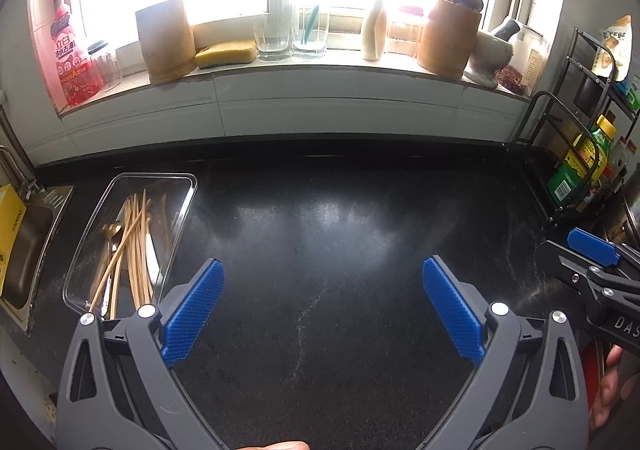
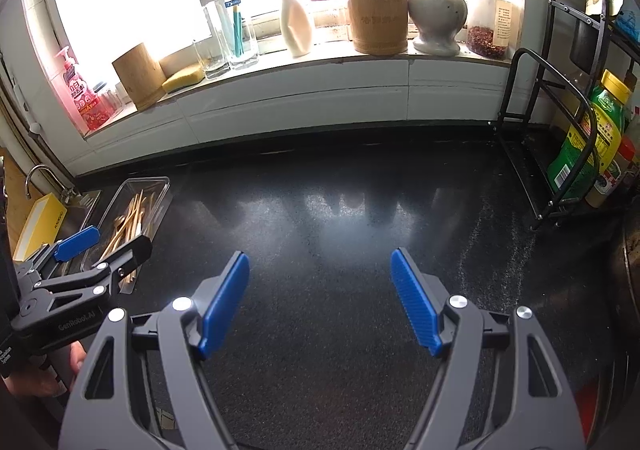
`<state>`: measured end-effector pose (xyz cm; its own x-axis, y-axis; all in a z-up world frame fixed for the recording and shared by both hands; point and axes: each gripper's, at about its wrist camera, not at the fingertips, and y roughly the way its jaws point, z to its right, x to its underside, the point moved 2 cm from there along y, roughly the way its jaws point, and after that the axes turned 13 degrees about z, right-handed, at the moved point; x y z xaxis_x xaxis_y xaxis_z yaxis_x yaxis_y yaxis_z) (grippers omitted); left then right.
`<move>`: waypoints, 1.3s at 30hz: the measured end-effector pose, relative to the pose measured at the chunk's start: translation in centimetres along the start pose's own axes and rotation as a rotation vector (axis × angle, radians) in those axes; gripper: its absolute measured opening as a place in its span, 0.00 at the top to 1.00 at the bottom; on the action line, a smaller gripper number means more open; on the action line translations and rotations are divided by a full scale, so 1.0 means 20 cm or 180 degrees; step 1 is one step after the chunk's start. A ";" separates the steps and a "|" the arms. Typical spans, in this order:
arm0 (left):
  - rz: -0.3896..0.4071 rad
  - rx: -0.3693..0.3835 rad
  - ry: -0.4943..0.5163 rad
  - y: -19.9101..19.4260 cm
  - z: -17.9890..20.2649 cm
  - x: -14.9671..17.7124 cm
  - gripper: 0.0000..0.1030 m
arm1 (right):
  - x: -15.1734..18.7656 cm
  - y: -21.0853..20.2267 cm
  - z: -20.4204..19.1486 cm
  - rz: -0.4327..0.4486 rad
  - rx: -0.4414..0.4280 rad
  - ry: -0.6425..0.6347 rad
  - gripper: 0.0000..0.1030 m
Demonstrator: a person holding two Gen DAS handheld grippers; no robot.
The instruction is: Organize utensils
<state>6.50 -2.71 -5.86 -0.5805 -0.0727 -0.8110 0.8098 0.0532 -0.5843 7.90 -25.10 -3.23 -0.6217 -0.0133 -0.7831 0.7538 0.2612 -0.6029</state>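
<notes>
Glossy speckled stone-like counter (image 1: 320, 234); clear plastic tray (image 1: 182, 205); seemingly wooden chopsticks (image 1: 136, 242).

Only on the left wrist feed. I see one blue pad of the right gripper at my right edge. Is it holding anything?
Observer: No. The right gripper is open, with only bare black counter between its pads.
Operator: Where's my gripper relative to the clear tray?
Observer: In the right wrist view, the left gripper is open and empty. Its fingers overlap the near end of the clear tray. I can't tell its height above the tray.
Operator: Any utensils loose over on the right side?
Observer: None that I can see. The counter looks bare all the way to the black wire rack.
</notes>
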 end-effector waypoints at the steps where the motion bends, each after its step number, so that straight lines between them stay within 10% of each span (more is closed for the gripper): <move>1: -0.0004 0.0010 0.0004 0.00 0.00 0.00 0.06 | 0.00 0.00 0.00 0.0001 0.0003 -0.0001 0.31; 39: 0.0049 0.0035 0.0127 -0.08 0.00 0.01 0.06 | 0.00 -0.02 -0.05 0.0036 0.0013 -0.0055 0.31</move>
<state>5.07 -2.85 -5.04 -0.5706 -0.0321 -0.8206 0.8195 0.0431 -0.5715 7.43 -24.31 -2.78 -0.6094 -0.0271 -0.7924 0.7617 0.2574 -0.5946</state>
